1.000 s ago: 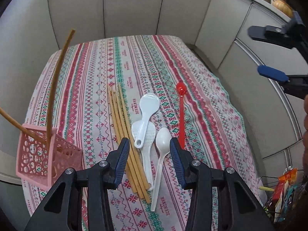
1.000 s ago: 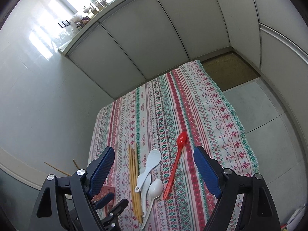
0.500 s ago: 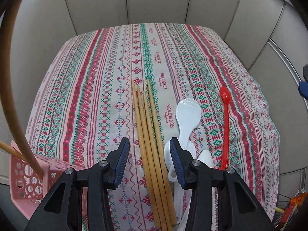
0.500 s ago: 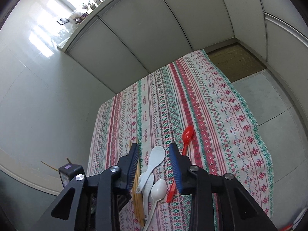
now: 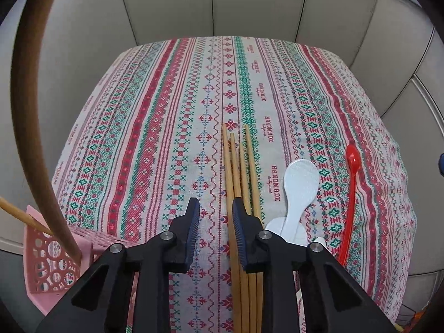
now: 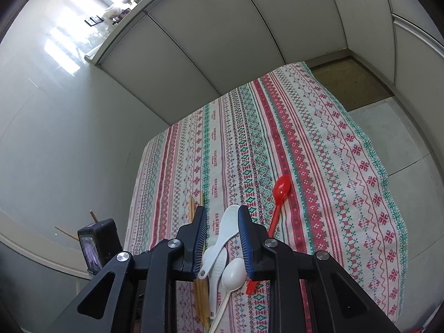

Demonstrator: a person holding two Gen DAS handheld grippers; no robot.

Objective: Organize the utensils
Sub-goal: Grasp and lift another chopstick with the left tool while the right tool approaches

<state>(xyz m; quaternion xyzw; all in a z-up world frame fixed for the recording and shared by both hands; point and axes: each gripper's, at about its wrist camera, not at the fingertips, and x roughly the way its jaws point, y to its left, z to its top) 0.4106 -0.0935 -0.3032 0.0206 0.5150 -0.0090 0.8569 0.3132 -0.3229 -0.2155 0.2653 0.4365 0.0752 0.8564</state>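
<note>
The left tongs [image 5: 213, 216] hang low over the striped tablecloth [image 5: 155, 144], jaws parted by a narrow gap and pinching nothing. The bundle of wooden chopsticks [image 5: 238, 166] lies lengthwise on the cloth, its leftmost stick running just inside the right-side jaw while the other sticks pass beneath that jaw. Right of the chopsticks lies the white rice paddle [image 5: 299, 188], and right of that the red spoon [image 5: 350, 194], near the cloth's right edge. Left of the chopsticks, at the counter's near left corner, stands the pink perforated basket [image 5: 52, 260], with two sticks [image 5: 30, 111] leaning out of it. The right tongs [image 6: 222, 219] are held above the spoons, jaws narrowly parted and gripping nothing; the rice paddle [image 6: 230, 227] shows in the gap between them, the white spoon [image 6: 234, 277] just below the jaw tips, the red spoon [image 6: 280, 197] to the right of the paddle and the chopsticks [image 6: 191, 208] to its left. The cloth beyond the chopstick tips is bare to the far edge. Grey panelled walls [image 5: 249, 5] close the counter on the far and left sides; right of the red spoon the cloth hangs over a tiled floor [image 6: 388, 127].
</note>
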